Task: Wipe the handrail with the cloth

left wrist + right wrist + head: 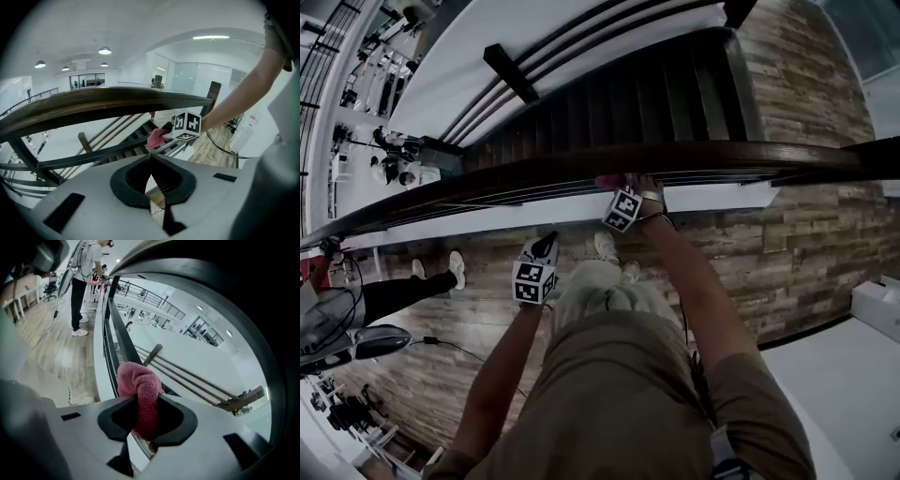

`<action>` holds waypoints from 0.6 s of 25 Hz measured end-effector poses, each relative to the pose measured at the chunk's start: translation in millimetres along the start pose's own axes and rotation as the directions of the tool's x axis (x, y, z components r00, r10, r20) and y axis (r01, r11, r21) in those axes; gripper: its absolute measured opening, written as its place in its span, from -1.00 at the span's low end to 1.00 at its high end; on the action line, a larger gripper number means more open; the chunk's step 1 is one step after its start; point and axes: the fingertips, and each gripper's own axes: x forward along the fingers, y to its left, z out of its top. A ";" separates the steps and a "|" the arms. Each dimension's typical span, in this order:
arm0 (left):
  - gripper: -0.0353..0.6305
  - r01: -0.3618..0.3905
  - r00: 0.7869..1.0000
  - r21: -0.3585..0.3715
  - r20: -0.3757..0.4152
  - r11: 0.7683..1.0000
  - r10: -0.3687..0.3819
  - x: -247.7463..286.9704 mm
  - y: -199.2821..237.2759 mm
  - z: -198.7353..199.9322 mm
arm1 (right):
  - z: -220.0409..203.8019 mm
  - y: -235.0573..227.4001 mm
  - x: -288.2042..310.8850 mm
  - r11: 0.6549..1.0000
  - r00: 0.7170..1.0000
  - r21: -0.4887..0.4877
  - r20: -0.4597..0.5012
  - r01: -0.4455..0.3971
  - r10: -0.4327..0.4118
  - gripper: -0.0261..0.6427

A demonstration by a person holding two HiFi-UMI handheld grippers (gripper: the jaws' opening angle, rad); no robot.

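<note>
The pink cloth point(136, 378) is bunched between the jaws of the right tool point(146, 404), which clamp it at the near edge of the dark handrail point(581, 169). The left tool point(151, 157) hangs below the rail, jaws together and empty.

Dim, cool, flat light. In the left gripper view round ceiling lamps point(105, 50) glow at eleven o'clock, a strip light point(211, 37) at one. The handrail point(694, 155) reads near-black. Fisheye bending; black vignette rims both gripper views.
</note>
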 end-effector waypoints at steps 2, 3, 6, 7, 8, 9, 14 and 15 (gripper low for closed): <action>-0.84 0.046 0.999 0.022 0.000 0.999 -0.046 22.5 -20.4 10.1 | -17.7 -12.4 -3.2 1.000 1.000 0.009 -0.008 0.006 -0.006 -0.61; -0.84 0.071 0.997 0.035 -0.004 0.997 -0.071 35.6 -30.0 14.9 | -26.7 -19.9 -5.1 1.000 1.000 -0.010 -0.015 0.014 -0.014 -0.61; -0.84 0.148 0.989 0.093 -0.040 0.985 -0.145 73.1 -69.8 24.1 | -61.6 -37.2 -11.2 0.999 0.999 -0.051 -0.039 0.014 -0.016 -0.61; -0.84 0.171 0.985 0.121 -0.049 0.978 -0.166 84.4 -86.1 29.5 | -75.0 -42.2 -12.5 0.999 0.999 -0.043 -0.036 0.015 -0.017 -0.61; -0.84 0.190 0.982 0.153 -0.051 0.970 -0.184 95.6 -101.9 38.1 | -87.4 -50.4 -14.4 0.999 0.999 -0.035 -0.025 0.028 -0.029 -0.61; -0.84 0.202 0.979 0.183 -0.048 0.962 -0.197 106.6 -116.4 49.3 | -99.6 -61.5 -16.9 0.998 0.999 -0.026 -0.012 0.051 -0.051 -0.61; -0.84 0.205 0.979 0.216 -0.047 0.955 -0.199 145.3 -177.5 82.6 | -177.2 -95.3 -33.6 0.996 0.997 0.049 0.006 0.076 -0.076 -0.61; -0.84 0.195 0.981 0.212 -0.055 0.958 -0.187 154.8 -187.2 85.8 | -193.6 -102.3 -36.6 0.996 0.997 0.057 0.011 0.070 -0.070 -0.61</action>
